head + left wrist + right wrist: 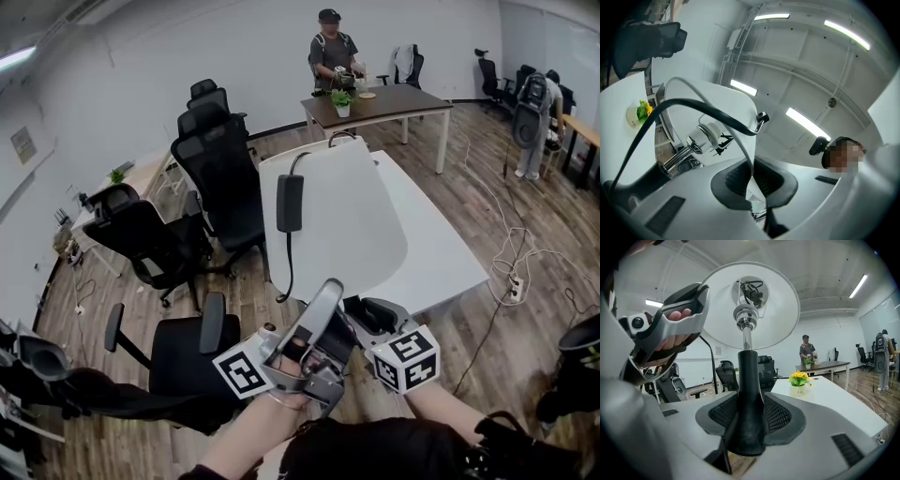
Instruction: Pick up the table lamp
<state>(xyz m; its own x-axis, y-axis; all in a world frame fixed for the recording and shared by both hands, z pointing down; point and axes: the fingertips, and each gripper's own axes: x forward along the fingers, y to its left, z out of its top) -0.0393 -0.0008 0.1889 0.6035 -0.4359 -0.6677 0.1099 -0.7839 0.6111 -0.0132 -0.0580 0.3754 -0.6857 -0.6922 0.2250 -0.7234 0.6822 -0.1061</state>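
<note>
The table lamp hangs in the air over the white table [441, 253], its white shade [342, 220] seen from above. Its black cord with an inline switch [290, 202] dangles at the shade's left. My left gripper [323, 302] points up and is shut on the thin rim of the shade [740, 105]; the cord [693, 104] and bulb socket [707, 135] show inside. My right gripper [747, 425] is shut on the lamp's black stem [749, 380], under the shade [750, 305]. The left gripper [670, 329] appears beside it.
A small pot of yellow flowers [799, 379] stands on the white table. Black office chairs [220, 169] crowd the left side. A person [331, 52] stands behind a brown desk [394, 101] at the back. Cables and a power strip [514, 281] lie on the floor at right.
</note>
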